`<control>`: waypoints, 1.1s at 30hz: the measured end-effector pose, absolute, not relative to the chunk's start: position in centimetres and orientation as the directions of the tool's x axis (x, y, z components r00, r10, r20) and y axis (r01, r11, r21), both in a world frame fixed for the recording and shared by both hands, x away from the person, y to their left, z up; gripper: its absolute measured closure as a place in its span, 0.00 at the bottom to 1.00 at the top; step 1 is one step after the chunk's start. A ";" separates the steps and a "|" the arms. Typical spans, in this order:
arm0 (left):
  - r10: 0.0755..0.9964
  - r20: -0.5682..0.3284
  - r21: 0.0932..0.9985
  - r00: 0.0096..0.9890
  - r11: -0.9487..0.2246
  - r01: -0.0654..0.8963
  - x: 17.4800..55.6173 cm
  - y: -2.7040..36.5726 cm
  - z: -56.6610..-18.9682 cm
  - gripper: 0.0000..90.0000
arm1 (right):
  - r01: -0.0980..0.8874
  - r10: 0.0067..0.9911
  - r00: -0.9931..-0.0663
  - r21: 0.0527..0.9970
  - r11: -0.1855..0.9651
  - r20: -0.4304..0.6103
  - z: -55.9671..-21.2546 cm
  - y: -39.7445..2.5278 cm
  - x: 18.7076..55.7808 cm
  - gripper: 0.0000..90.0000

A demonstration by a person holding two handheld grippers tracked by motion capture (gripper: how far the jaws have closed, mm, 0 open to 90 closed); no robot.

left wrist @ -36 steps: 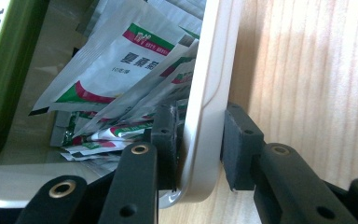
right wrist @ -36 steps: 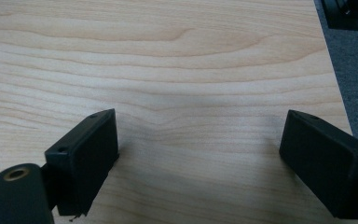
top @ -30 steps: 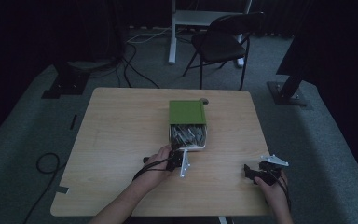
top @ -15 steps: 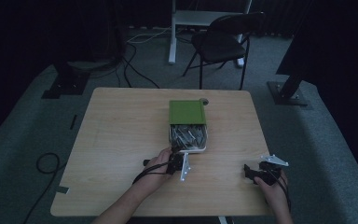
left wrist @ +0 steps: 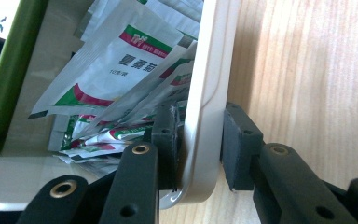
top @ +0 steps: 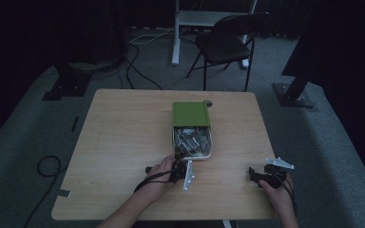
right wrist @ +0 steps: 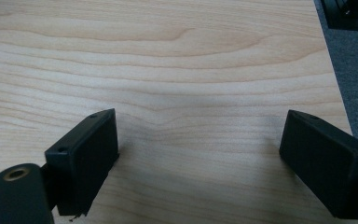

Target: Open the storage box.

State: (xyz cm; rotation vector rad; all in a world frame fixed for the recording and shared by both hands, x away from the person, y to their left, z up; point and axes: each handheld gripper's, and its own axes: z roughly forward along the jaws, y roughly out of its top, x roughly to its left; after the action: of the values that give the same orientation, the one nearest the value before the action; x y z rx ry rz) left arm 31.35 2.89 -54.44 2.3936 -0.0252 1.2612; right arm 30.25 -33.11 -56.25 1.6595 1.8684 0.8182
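Observation:
A white box [top: 209,148] with a green sliding lid [top: 190,114] pushed half back stands mid-table, and several white-and-green sachets [top: 192,140] lie in its uncovered half. My left gripper [top: 180,164] is at the box's near left corner. In the left gripper view the jaws of the left gripper [left wrist: 198,140] straddle the box's white wall [left wrist: 209,70], one pad inside against the sachets [left wrist: 121,60] and one outside, pressed on it. My right gripper [top: 254,175] rests near the table's front right, and in its own view the right gripper [right wrist: 198,158] stands wide open over bare wood.
The wooden table [top: 123,133] has open surface to the left of the box. Beyond the table's far edge stand a folding chair [top: 228,45] and a white stand [top: 178,33]. Cables lie on the grey carpet [top: 47,166] at the left.

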 end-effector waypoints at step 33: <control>0.170 0.795 0.363 0.582 -0.902 -0.233 27.7 3.3 -55.1 0.78 | 0.687 0.992 -0.126 0.723 0.073 0.020 -56.2 -33.1 30.3 0.12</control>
State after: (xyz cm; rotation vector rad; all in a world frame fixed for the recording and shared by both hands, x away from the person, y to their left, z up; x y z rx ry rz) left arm 27.70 3.32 -55.11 2.3821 -0.0508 1.2631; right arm 30.25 -33.11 -56.25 1.6600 1.8683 0.8182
